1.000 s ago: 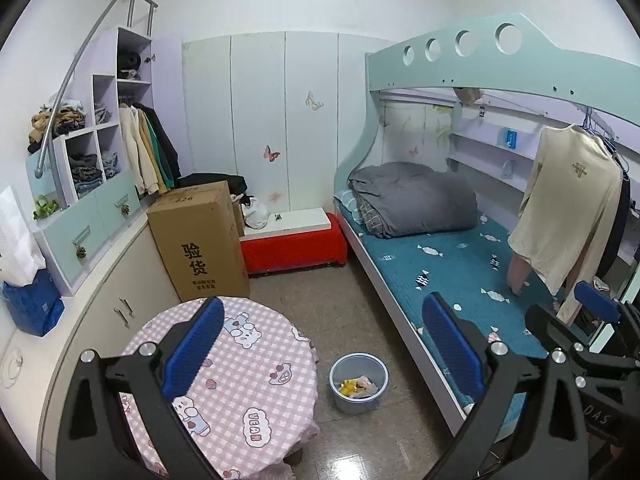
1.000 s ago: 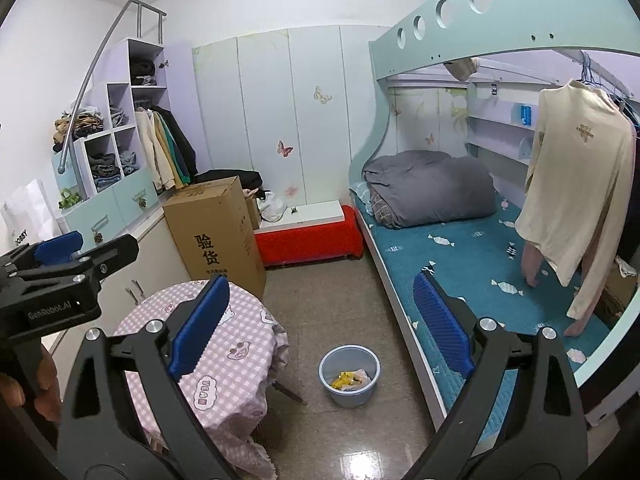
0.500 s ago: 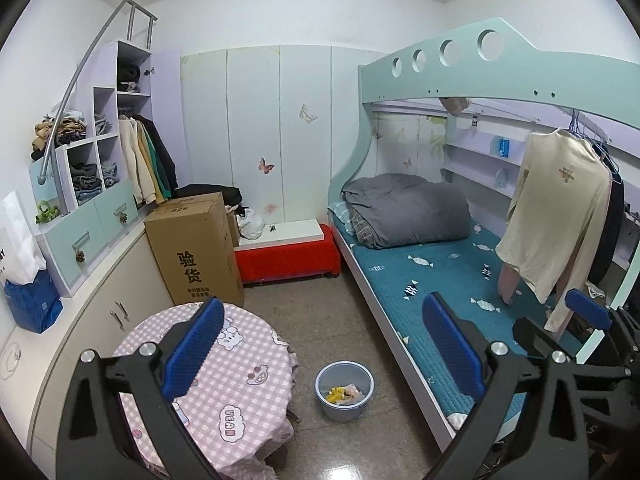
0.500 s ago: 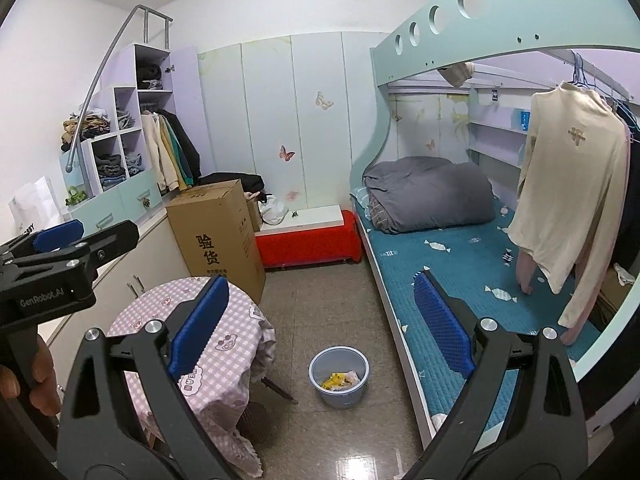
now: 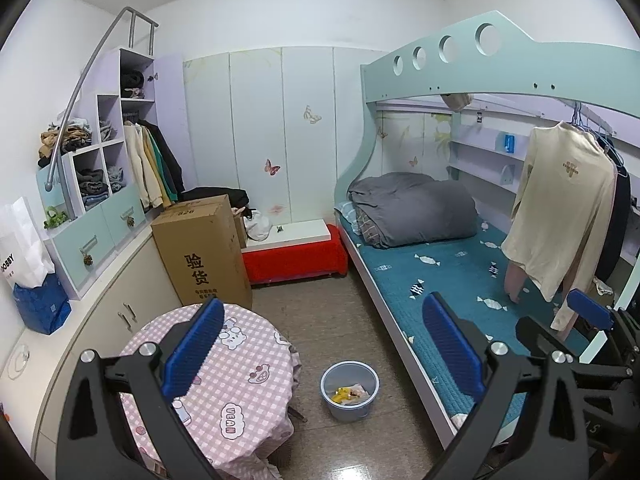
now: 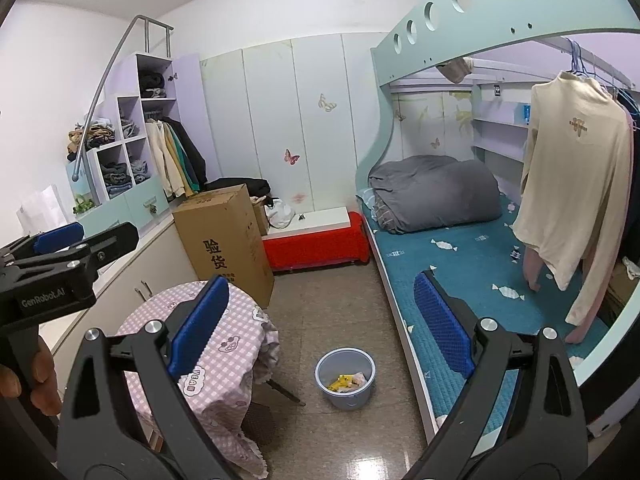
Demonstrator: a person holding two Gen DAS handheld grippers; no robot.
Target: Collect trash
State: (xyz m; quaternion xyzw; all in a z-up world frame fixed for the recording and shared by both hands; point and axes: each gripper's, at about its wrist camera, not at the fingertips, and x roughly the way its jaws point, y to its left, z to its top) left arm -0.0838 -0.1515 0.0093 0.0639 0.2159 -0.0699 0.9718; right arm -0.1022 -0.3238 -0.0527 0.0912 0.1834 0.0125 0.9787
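Observation:
A light blue trash bin [image 5: 349, 391] stands on the tiled floor between the round table and the bunk bed; it also shows in the right wrist view [image 6: 345, 378]. It holds yellow and white scraps of trash [image 5: 348, 392]. My left gripper [image 5: 324, 348] is open and empty, held high above the table and bin. My right gripper [image 6: 322, 330] is open and empty, also high above the bin. The right gripper shows at the right edge of the left wrist view [image 5: 588, 320]. The left gripper shows at the left edge of the right wrist view [image 6: 60, 256].
A round table with a pink checked cloth [image 5: 224, 384] stands left of the bin. A tall cardboard box [image 5: 204, 252] and a red bench [image 5: 296, 260] stand behind. The bunk bed [image 5: 440, 276] with a grey duvet fills the right. Cupboards line the left wall.
Both grippers have pulled back and risen, so the bin and table look smaller and more ceiling shows. Both stay open and empty.

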